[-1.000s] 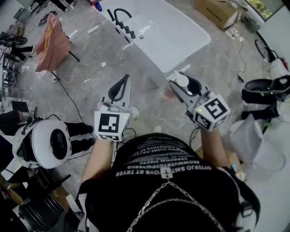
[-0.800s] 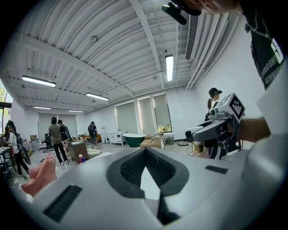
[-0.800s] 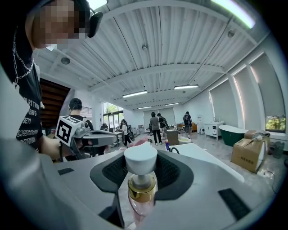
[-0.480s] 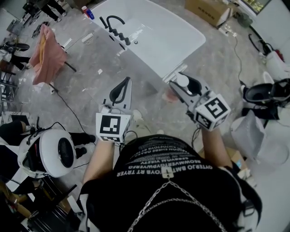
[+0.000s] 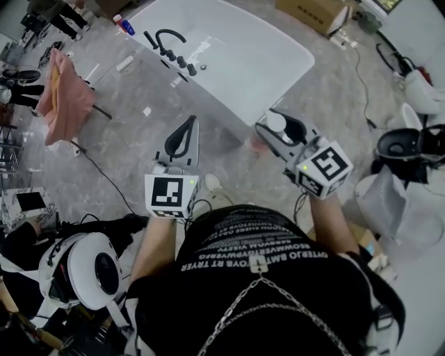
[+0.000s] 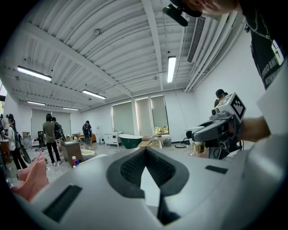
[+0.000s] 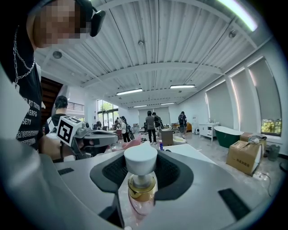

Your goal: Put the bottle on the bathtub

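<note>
The white bathtub (image 5: 243, 62) with a black faucet (image 5: 165, 38) on its rim stands on the marble floor ahead of me. My right gripper (image 5: 271, 119) is shut on a pink bottle (image 7: 138, 204) with a gold collar and a white cap (image 5: 277, 123). The bottle is held upright in the air, short of the tub's near corner. My left gripper (image 5: 190, 121) is shut with nothing in it, level with the right one and to its left. In the right gripper view the tub's edge (image 7: 191, 152) shows just past the cap.
A pink cloth on a chair (image 5: 64, 104) stands at the left, and a round white device (image 5: 94, 268) at my lower left. A cardboard box (image 5: 313, 12) lies beyond the tub. A plastic bag (image 5: 389, 201) and black-and-white equipment (image 5: 410, 142) are at the right. Several people stand far off.
The floor and the round white device have slid down the head view, and the tub sits slightly nearer. Both grippers keep the same pose, the bottle still held.
</note>
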Tool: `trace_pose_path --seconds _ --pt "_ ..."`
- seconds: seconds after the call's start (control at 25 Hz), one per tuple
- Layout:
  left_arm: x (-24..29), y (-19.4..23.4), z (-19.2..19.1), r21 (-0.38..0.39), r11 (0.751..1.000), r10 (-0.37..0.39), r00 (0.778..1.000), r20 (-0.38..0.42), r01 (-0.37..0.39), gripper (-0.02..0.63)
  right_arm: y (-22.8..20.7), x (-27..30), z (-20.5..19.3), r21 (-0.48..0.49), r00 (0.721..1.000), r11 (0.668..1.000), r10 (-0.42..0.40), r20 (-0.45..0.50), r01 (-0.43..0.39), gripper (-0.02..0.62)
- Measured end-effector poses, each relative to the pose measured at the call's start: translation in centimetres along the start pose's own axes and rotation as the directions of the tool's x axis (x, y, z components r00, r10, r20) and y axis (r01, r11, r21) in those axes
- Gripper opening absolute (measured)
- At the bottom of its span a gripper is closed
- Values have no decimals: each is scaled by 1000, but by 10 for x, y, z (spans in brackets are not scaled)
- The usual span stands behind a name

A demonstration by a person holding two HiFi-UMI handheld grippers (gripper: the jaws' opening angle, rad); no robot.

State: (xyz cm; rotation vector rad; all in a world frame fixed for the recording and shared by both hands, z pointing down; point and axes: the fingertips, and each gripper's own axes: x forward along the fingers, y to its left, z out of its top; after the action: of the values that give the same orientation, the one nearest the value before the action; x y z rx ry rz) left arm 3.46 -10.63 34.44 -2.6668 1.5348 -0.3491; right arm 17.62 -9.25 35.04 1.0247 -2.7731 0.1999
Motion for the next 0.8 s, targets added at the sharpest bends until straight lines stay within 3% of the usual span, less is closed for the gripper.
trace_pose_path --seconds 0.44,0.8 --pt "37 62 -11 -20 1000 -4 1000 -25 3 2 -22 65 7 -4 1000 1000 -5 -17 5 156" --pt "55 105 -11 -36 999 -23 1000 3 23 2 -30 113 22 -6 999 1000 -16 -36 16 156"
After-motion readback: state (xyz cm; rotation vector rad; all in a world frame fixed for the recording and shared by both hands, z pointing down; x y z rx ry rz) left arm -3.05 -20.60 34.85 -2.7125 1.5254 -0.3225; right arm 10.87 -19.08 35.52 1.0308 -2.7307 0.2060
